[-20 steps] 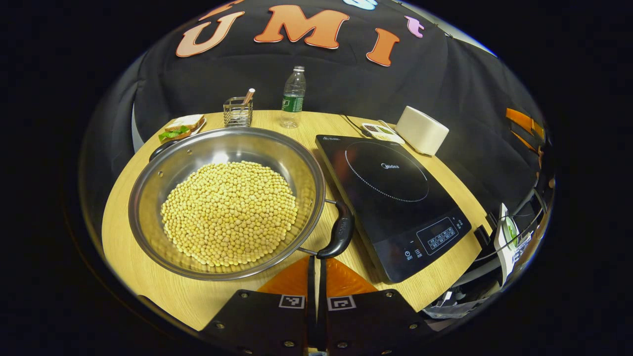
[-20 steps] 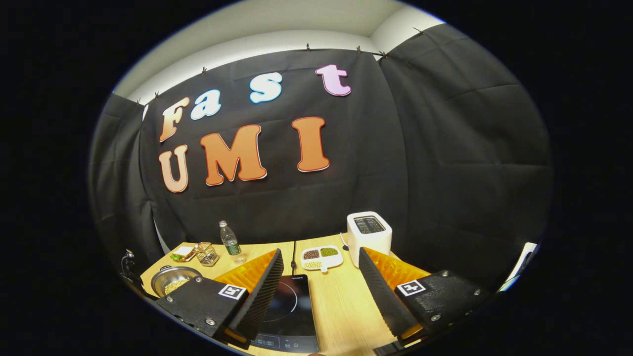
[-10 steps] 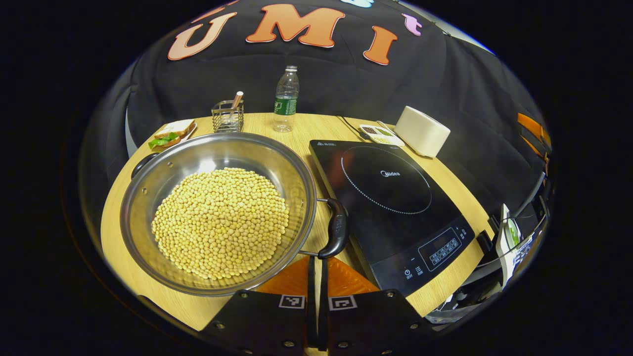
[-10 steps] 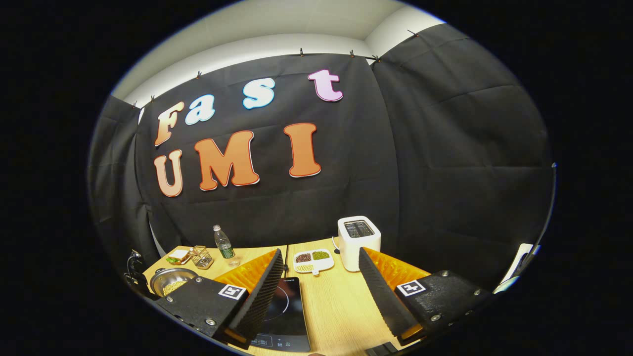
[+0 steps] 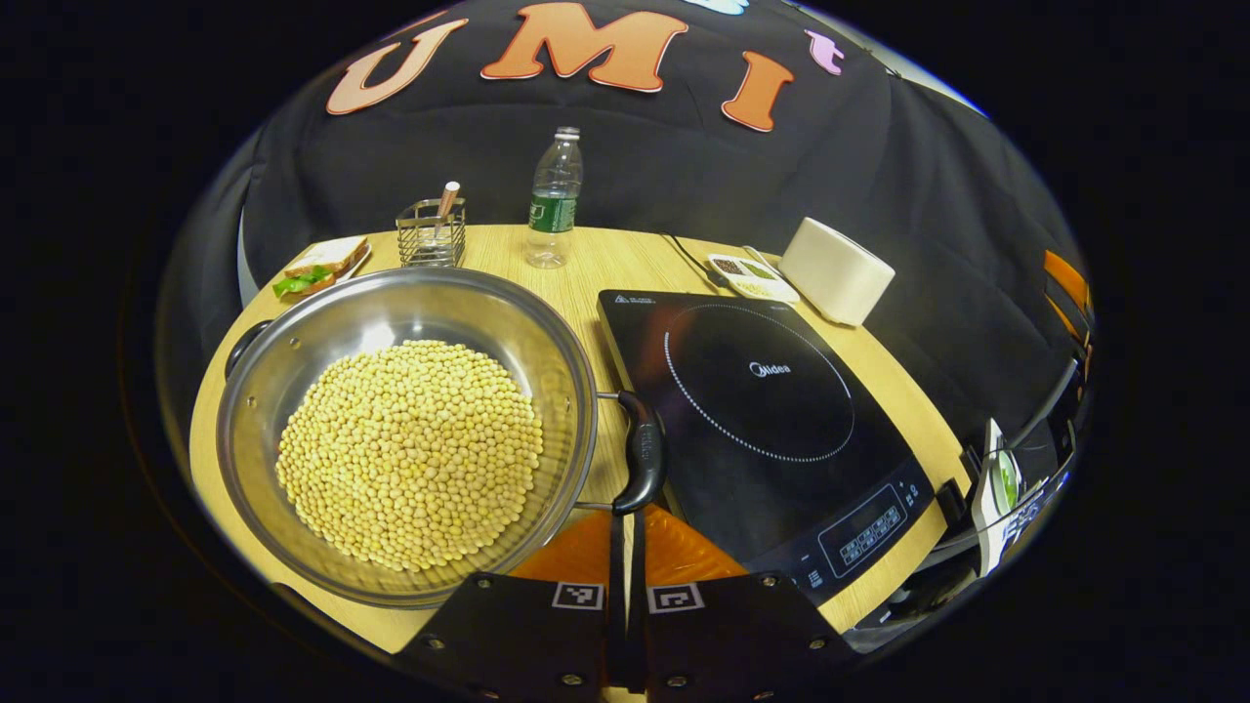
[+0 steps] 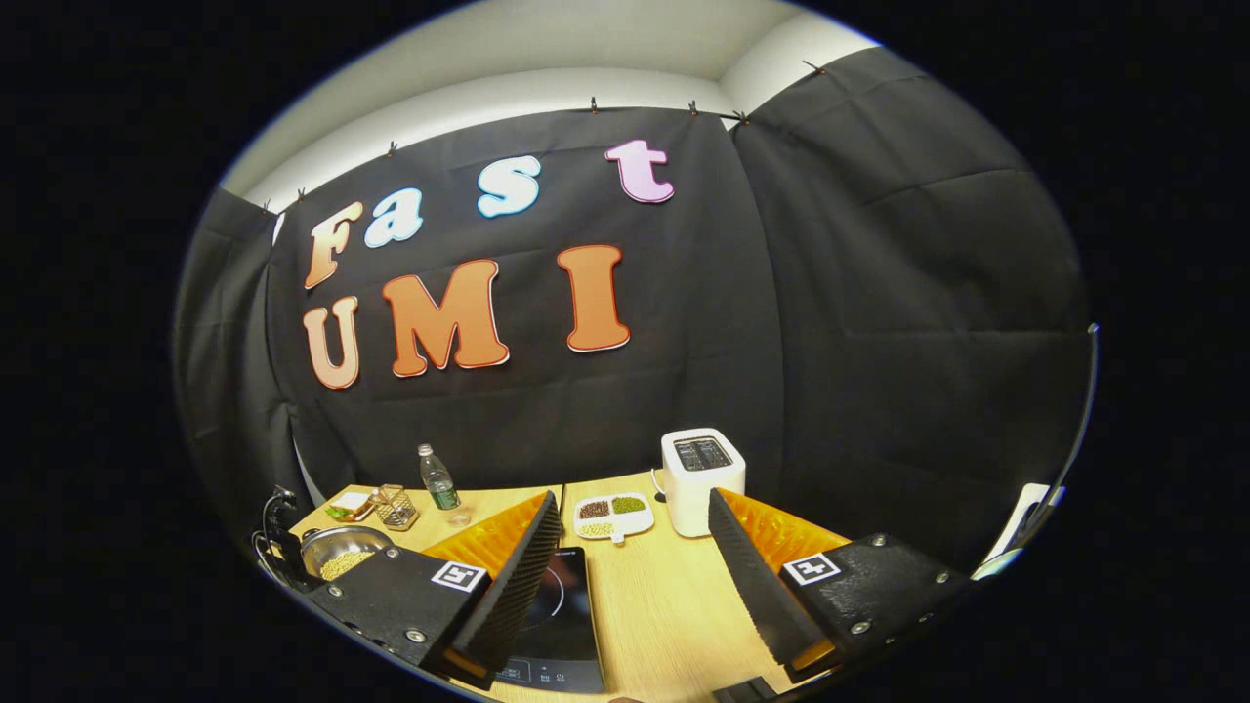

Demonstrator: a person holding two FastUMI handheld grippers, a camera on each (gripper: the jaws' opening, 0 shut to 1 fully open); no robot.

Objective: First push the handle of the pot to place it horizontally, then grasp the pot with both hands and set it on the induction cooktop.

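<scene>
In the left gripper view a steel pot heaped with yellow soybeans sits on the wooden table, left of the black induction cooktop. One black pot handle points toward the cooktop's near-left edge, and a second handle shows at the far left rim. My left gripper is shut, and its tips touch the lower end of the near handle. My right gripper is open and empty, held high above the table. Far below it are the cooktop and the pot.
Along the back of the table stand a water bottle, a wire basket, a sandwich on a plate, a divided dish of beans and a white toaster. The table's front edge is just under my left gripper.
The pot has turned and slid left in the left gripper view, and its near handle has swung with the shut left gripper's tips against it. The right gripper stayed open and barely moved.
</scene>
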